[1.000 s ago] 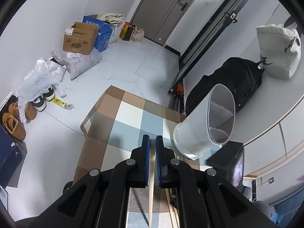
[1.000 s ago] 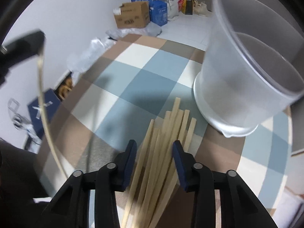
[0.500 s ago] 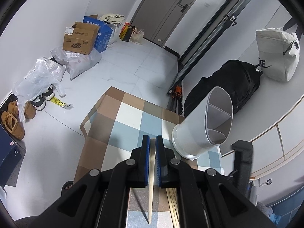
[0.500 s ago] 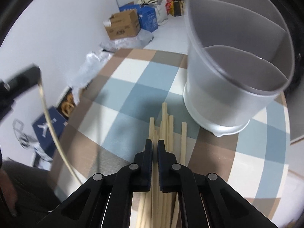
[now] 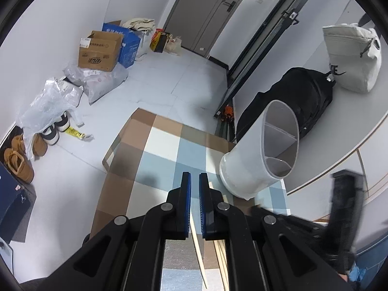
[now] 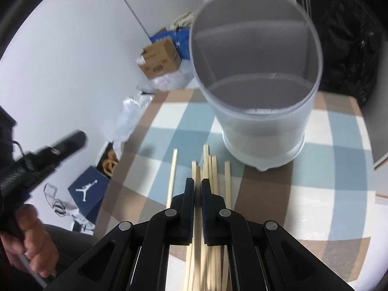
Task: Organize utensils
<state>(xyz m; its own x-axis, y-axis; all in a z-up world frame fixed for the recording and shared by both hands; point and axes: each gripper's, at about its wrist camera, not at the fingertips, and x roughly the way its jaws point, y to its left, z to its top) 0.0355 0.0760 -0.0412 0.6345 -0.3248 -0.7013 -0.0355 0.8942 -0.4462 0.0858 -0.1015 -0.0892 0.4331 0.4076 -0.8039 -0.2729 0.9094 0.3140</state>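
My left gripper (image 5: pixel 194 177) is shut on one wooden chopstick (image 5: pixel 197 242), which hangs down from between its blue pads above the checked tablecloth (image 5: pixel 165 145). The white divided utensil holder (image 5: pixel 262 152) stands to its right. In the right wrist view, my right gripper (image 6: pixel 197 181) is shut on a single chopstick (image 6: pixel 198 172), held just above the pile of chopsticks (image 6: pixel 213 169) lying in front of the holder (image 6: pixel 257 97). The left gripper (image 6: pixel 36 165) shows blurred at the left, with a hand (image 6: pixel 31 242) on it. The right gripper (image 5: pixel 344 208) appears blurred at the right of the left wrist view.
The table's far edge (image 5: pixel 155 116) drops to a tiled floor. Cardboard boxes (image 5: pixel 99 51), plastic bags (image 5: pixel 48 101) and shoes (image 5: pixel 19 155) lie along the wall. A black backpack (image 5: pixel 291 97) and a white bag (image 5: pixel 351 58) sit on a curved white ledge beyond the holder.
My right gripper has shut on one chopstick from the pile, risen and rolled, so the holder now stands straight ahead. The left gripper has kept still with its chopstick.
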